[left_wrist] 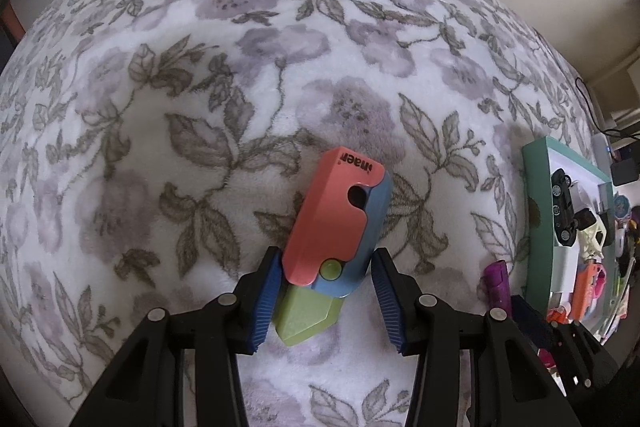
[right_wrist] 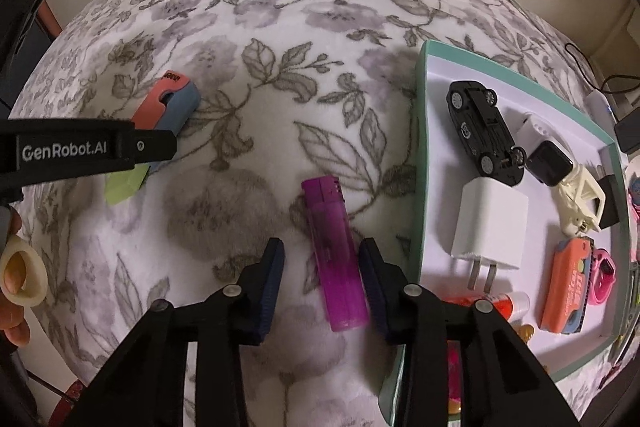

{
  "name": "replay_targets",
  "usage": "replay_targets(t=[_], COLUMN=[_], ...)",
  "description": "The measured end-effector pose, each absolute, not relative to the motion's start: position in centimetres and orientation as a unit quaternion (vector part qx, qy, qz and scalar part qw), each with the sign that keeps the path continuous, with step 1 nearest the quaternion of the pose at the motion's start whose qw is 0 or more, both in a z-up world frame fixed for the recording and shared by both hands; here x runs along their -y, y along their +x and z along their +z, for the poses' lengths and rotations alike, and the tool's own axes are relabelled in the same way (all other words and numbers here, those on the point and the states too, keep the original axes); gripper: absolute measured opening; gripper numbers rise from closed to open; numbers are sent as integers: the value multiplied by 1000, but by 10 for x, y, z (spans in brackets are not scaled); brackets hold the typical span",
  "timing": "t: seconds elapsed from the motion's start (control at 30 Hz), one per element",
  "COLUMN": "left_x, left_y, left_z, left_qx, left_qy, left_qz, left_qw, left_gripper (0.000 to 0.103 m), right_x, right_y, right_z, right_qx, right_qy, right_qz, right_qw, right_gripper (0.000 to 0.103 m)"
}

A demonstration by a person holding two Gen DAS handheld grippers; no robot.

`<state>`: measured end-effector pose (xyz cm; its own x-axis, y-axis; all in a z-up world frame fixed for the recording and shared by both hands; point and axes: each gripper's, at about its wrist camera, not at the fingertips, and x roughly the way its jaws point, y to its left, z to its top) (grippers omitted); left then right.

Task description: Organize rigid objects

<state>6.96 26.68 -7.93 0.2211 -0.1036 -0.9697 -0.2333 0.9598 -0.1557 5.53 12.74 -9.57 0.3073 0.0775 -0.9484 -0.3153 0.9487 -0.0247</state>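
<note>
Both spread wide, the left hand-held gripper [left_wrist: 325,301] straddles the toy knife [left_wrist: 335,227], the right hand-held gripper [right_wrist: 322,285] the purple lighter [right_wrist: 334,255].

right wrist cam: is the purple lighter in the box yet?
No, the purple lighter lies on the blanket between the open right gripper fingers, left of the box.

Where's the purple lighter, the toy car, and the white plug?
purple lighter [right_wrist: 334,259]: right wrist view, middle of its see-through body.
toy car [right_wrist: 482,131]: right wrist view, black underside between the wheels.
white plug [right_wrist: 490,223]: right wrist view, flat white face above the prongs.
</note>
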Motion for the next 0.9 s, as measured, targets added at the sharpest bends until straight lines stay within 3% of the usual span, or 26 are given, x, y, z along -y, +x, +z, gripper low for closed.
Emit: replay_targets(t=[0.27,0.9], left_x=[-260,-254], left_y=[63,44], left_z=[-78,-48], left_qx=[-621,-599], left_qy=[-124,-146], left_qz=[52,44], left_qw=[772,786], left_gripper=[48,48], right_x=[-112,-66], right_y=[40,28], right_z=[-93,-36], right_qx=[-577,-546], right_qy=[-85,-2], right_qz=[115,138], right_qw=[804,826], right_gripper=[20,20])
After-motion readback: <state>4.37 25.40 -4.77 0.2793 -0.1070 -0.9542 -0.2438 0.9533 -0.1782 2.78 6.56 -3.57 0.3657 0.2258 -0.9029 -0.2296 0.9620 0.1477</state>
